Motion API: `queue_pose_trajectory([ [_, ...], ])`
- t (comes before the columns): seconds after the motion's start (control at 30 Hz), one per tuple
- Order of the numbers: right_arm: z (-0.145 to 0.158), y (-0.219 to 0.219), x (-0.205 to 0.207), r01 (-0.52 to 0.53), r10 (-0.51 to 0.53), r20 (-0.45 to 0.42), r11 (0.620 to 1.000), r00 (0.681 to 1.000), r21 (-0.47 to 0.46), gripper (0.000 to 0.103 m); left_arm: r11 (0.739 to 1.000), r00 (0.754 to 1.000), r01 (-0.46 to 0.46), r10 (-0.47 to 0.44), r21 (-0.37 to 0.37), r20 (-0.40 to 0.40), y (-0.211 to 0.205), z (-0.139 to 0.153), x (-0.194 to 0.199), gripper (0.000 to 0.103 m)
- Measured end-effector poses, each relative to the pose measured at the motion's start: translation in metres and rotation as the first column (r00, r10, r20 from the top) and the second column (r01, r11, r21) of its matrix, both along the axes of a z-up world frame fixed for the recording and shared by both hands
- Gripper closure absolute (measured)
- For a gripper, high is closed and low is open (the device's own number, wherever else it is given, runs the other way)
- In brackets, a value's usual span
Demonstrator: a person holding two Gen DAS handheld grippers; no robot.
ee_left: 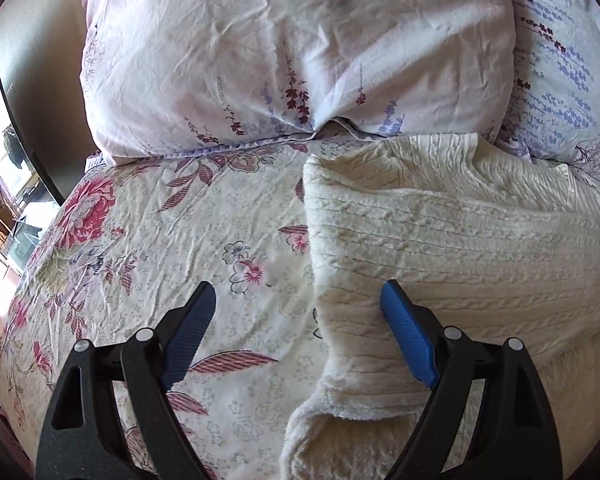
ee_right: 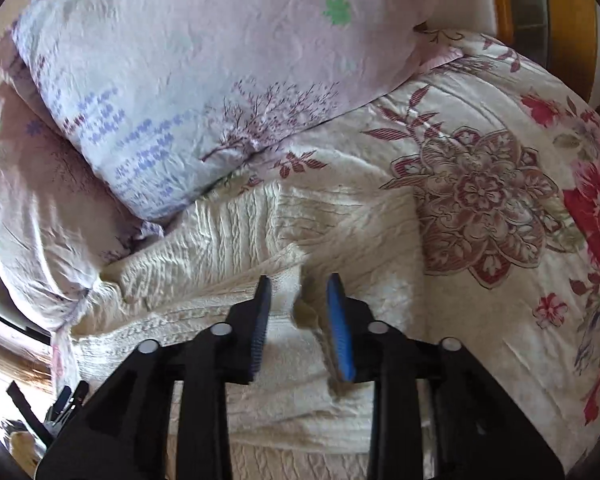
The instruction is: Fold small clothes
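Observation:
A cream cable-knit sweater (ee_left: 440,240) lies on the flowered bedspread (ee_left: 148,248), partly folded, with a sleeve or edge laid across it. My left gripper (ee_left: 298,300) is open wide above the sweater's left edge, its right finger over the knit and its left finger over the bedspread. In the right wrist view the sweater (ee_right: 236,240) fills the middle. My right gripper (ee_right: 298,292) has its jaws narrowly apart with a raised fold of the sweater's cuff (ee_right: 296,280) between them.
Two pale flowered pillows (ee_left: 292,52) (ee_right: 188,92) lie against the head of the bed, just beyond the sweater. The flowered bedspread (ee_right: 500,208) spreads out to the right. A dark bed frame edge (ee_left: 24,120) and room floor show at far left.

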State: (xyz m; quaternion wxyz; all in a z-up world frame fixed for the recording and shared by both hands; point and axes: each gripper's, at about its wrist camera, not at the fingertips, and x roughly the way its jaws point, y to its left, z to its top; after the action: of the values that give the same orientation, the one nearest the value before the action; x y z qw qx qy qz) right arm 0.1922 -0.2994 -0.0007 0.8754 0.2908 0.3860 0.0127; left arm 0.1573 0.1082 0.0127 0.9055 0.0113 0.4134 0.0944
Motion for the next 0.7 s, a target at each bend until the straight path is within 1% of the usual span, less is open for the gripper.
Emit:
queue_pose_trajectory([
  [0.03,-0.002,0.000,-0.005,-0.013,0.013,-0.011,1.000,1.000,0.000,0.067,1.000,1.000,0.004,-0.004,-0.006,0.011,0.001,0.004,0.001,0.019],
  [0.1,-0.008,0.002,-0.012,-0.037,0.036,-0.031,0.999,0.999,-0.018,0.067,0.999,0.998,0.050,-0.049,-0.018,0.038,-0.003,0.012,0.005,0.019],
  [0.17,-0.013,0.009,-0.014,-0.046,0.044,-0.042,0.998,0.998,-0.052,0.067,0.994,0.992,0.113,-0.113,0.003,0.047,-0.013,0.016,0.014,0.019],
  [0.2,-0.014,0.014,-0.014,-0.043,0.039,-0.042,0.996,0.998,-0.080,0.067,0.989,0.989,0.143,-0.144,0.019,0.039,-0.019,0.016,0.020,0.019],
  [0.27,-0.014,0.024,-0.015,-0.044,0.039,-0.040,0.987,0.998,-0.155,0.067,0.984,0.984,0.176,-0.177,0.037,0.011,-0.025,0.012,0.035,0.019],
  [0.37,-0.016,0.042,-0.015,-0.085,0.072,-0.060,0.963,0.996,-0.255,0.068,0.983,0.984,0.172,-0.169,0.060,-0.047,-0.025,0.003,0.055,0.019],
  [0.4,-0.016,0.045,-0.017,-0.098,0.087,-0.054,0.962,0.995,-0.256,0.076,0.984,0.984,0.167,-0.162,0.063,-0.067,-0.024,-0.001,0.060,0.019],
  [0.47,-0.017,0.047,-0.020,-0.113,0.106,-0.043,0.967,0.993,-0.226,0.085,0.986,0.984,0.162,-0.157,0.050,-0.088,-0.019,-0.006,0.067,0.019],
  [0.5,-0.018,0.047,-0.021,-0.117,0.112,-0.039,0.970,0.993,-0.213,0.095,0.986,0.983,0.162,-0.158,0.033,-0.093,-0.017,-0.008,0.069,0.019],
  [0.57,-0.018,0.044,-0.027,-0.096,0.092,-0.031,0.976,0.995,-0.196,0.095,0.988,0.984,0.153,-0.152,-0.005,-0.097,-0.011,-0.010,0.072,0.018],
  [0.63,-0.021,0.036,-0.031,-0.063,0.057,-0.043,0.984,0.997,-0.165,0.096,0.989,0.984,0.143,-0.146,-0.031,-0.105,-0.007,-0.010,0.077,0.018],
  [0.7,-0.021,0.038,-0.035,-0.056,0.047,-0.052,0.982,0.998,-0.179,0.096,0.991,0.985,0.133,-0.135,-0.028,-0.107,-0.004,-0.009,0.081,0.018],
])
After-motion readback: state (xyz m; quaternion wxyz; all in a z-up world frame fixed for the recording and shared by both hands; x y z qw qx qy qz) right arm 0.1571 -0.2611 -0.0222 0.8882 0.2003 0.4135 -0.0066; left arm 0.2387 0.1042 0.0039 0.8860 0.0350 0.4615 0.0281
